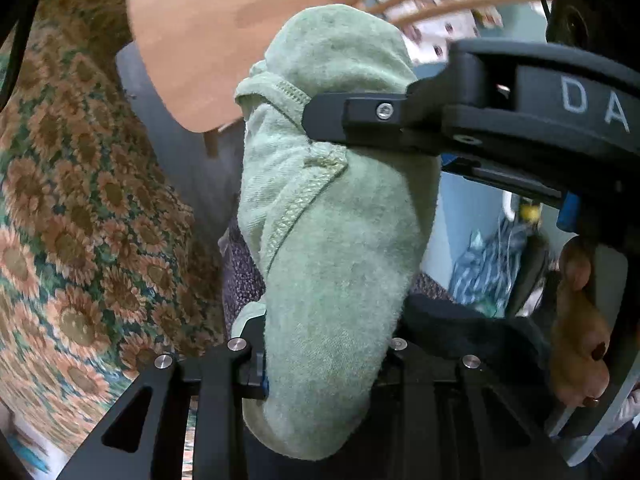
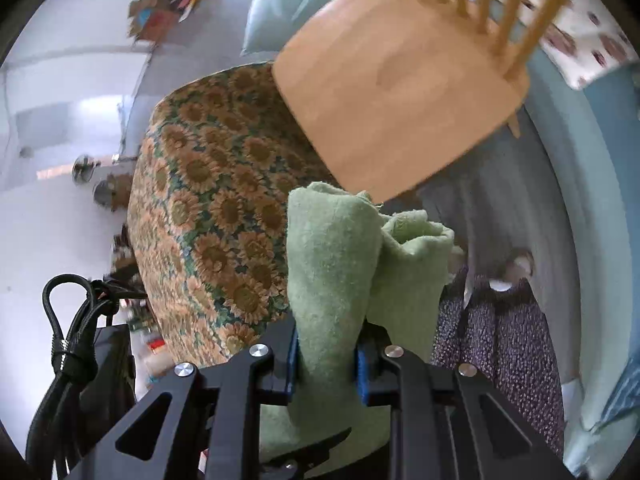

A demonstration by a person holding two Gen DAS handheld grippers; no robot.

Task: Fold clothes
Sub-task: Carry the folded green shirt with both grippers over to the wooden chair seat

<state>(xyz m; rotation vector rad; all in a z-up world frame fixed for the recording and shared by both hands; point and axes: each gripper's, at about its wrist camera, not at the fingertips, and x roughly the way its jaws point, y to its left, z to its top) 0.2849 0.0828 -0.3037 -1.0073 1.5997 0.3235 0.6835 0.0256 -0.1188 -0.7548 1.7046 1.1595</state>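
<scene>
Both tools grip one green garment [image 1: 332, 240], bunched and held up mid-frame in each wrist view. Left tool [image 1: 324, 364] clamped on its lower end; right tool [image 2: 328, 364] pinched on a fold, blue pads against the cloth. Sunflower-print counter [image 2: 216, 200] at left of frame, wooden chair [image 2: 392, 92] above. A hand [image 1: 580, 328] at lower right.

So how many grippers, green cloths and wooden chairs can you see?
Hand-held grippers: 2, left hand-held gripper and right hand-held gripper, both clamped on the cloth
Green cloth: 1
Wooden chair: 1
Total: 4
</scene>
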